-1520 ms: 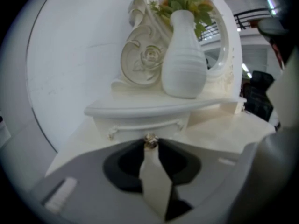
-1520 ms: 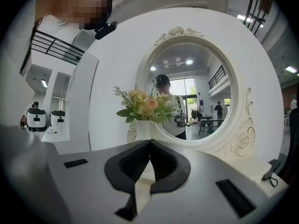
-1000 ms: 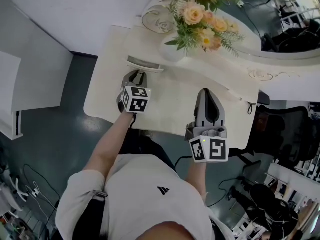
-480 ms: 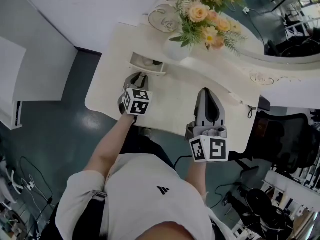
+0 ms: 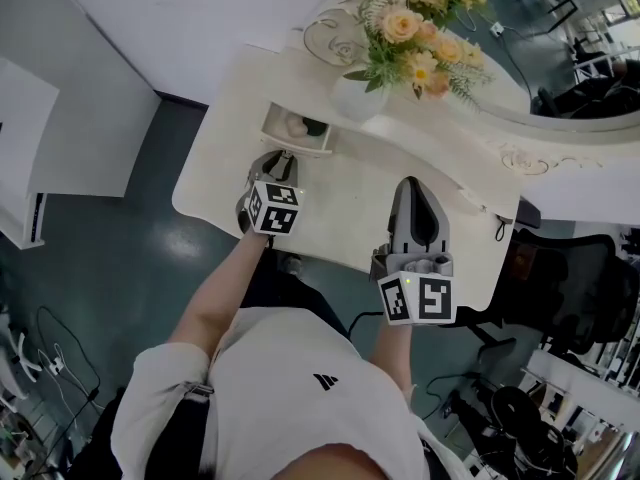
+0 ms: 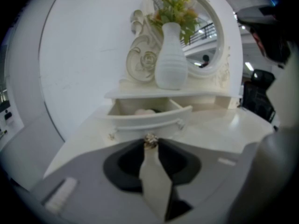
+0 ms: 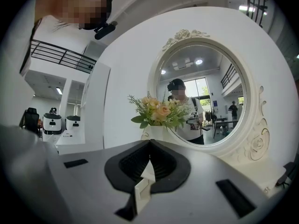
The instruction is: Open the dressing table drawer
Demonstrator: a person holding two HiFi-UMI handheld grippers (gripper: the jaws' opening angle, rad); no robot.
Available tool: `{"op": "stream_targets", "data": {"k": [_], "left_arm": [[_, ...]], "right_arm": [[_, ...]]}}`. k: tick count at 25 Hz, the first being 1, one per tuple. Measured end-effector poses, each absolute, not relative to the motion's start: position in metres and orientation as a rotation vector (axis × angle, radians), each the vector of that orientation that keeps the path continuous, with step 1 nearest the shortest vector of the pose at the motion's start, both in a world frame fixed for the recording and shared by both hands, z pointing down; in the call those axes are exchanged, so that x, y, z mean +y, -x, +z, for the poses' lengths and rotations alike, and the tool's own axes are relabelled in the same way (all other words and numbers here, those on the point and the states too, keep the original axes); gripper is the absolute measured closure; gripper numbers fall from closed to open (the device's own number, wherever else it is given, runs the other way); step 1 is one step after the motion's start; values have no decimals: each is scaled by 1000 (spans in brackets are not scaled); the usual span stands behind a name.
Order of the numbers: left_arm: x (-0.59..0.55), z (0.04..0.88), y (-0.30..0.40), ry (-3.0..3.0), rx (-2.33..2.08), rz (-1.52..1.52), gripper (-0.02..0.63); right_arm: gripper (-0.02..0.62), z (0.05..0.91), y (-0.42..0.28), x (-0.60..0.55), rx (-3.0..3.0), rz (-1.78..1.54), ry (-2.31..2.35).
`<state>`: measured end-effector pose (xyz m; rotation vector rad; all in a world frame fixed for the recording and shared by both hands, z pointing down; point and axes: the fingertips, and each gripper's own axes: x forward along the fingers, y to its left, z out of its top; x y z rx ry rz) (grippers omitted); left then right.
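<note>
Cream-white and curved, the dressing table (image 5: 340, 203) carries a white ribbed ceramic vase (image 5: 350, 98) of peach and yellow flowers (image 5: 410, 38). Just below and left of that vase, under the raised shelf it stands on, the small cream drawer with a bowed front (image 6: 149, 118) is already partly out. A few things lie inside, too small to name.

In front of the vase and slightly left, the left gripper (image 6: 150, 144) has its jaws pinched narrow on the small brassy round knob (image 6: 150, 140) at the middle of the drawer front, holding it right at the tips. To do this step well, the pull should probably run straight along the drawer's own line, away from the vase, level and steady. A sideways drift could jam the drawer. So shallow a grip on so small a knob may slip if the hand tilts or jerks. A slow stop before the drawer's end seems wise, so it neither drops out nor shakes the vase.

Right of the vase, the right gripper (image 5: 415, 190) hovers over the tabletop with jaws together on nothing, well apart from the drawer.
</note>
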<state>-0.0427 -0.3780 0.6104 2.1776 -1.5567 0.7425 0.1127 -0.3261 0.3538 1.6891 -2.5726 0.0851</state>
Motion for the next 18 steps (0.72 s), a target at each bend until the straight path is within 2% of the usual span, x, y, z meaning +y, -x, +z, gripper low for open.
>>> {"op": "stream_targets", "data": {"k": [10, 14, 18], "left_arm": [[-375, 610, 43, -2197, -1559, 732, 497], [-370, 603, 43, -2214, -1548, 678, 461], [-362, 591, 49, -2222, -1566, 640, 466]], "right_arm": [[600, 352, -114, -319, -2585, 76, -1687], [600, 349, -114, -316, -2593, 68, -1685], [600, 347, -111, -313, -2611, 60, -1671]]}}
